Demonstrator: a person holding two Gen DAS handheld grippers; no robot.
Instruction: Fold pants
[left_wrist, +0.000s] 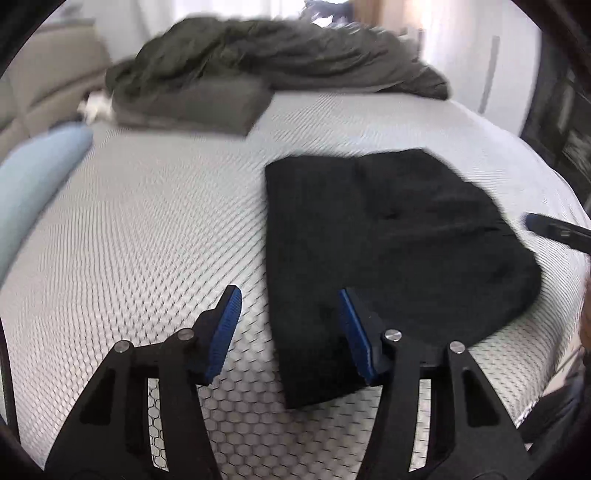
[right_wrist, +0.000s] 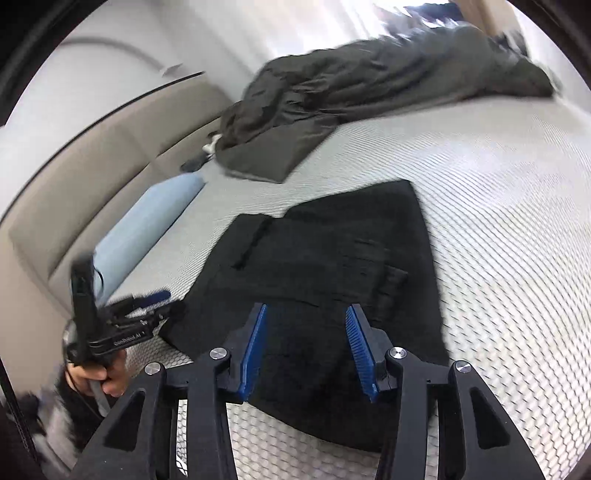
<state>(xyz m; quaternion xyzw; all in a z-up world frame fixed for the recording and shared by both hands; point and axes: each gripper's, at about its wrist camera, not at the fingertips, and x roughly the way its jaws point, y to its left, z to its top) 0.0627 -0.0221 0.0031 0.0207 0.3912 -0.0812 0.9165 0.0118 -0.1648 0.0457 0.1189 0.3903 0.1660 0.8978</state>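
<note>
- While the folded black pants (left_wrist: 388, 240) lay flat on the honeycomb-patterned mattress (left_wrist: 147, 229), both grippers hung above them with nothing held.
- Left gripper (left_wrist: 290, 295): jaws apart, poised over the near left edge of the pants.
- Right gripper (right_wrist: 306, 310): jaws parted over the near end of the pants.
- Behind: a rumpled dark green blanket (right_wrist: 369, 74) and a pale blue pillow (right_wrist: 147, 229) by the headboard (right_wrist: 92, 166).
</note>
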